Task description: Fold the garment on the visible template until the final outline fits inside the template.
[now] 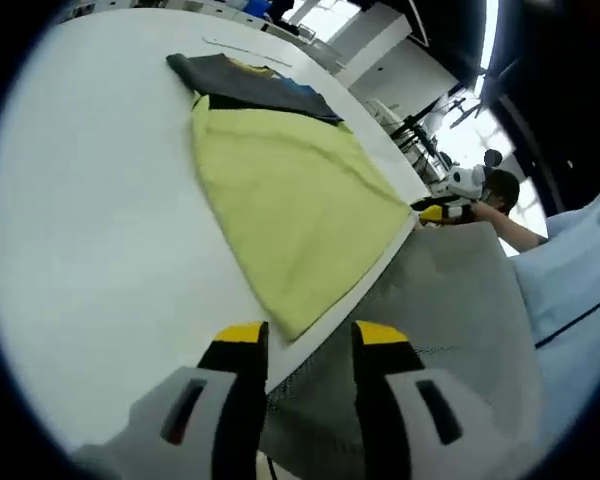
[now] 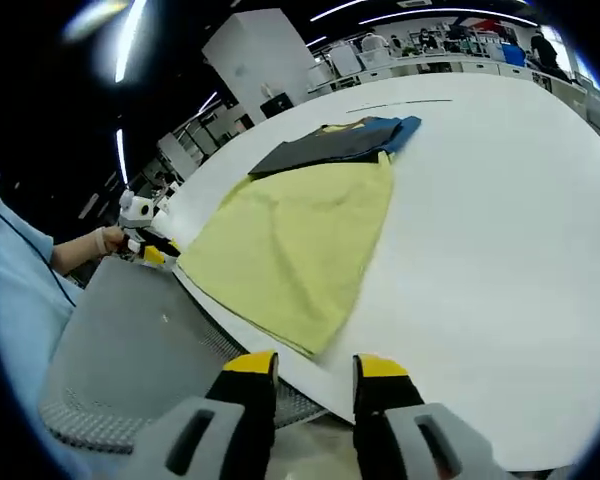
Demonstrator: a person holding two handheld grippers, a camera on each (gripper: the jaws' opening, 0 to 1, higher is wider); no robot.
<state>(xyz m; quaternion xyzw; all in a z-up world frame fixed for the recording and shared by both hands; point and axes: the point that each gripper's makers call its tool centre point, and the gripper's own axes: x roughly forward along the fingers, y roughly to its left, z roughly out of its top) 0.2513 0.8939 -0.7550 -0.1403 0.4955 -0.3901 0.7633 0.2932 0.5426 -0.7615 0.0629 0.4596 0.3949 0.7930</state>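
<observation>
Left gripper [image 1: 305, 345] hangs with jaws apart and nothing between them, just above the table's [image 1: 90, 230] near edge, and beyond it we see the yellow-green garment [image 1: 295, 200] lying flat, one corner reaching that edge. A dark garment [image 1: 250, 82] lies at its far end, partly under it. We cannot make out any template outline. The other gripper [image 1: 442, 212] shows further along the edge in a person's hand.

Right gripper [image 2: 315, 368] is likewise spread and holding nothing, over the same near edge. From here the yellow-green garment [image 2: 300, 235] reads as a broad, smooth wedge, still large; we judge that folding remains to be done, with neither gripper yet on the cloth.
</observation>
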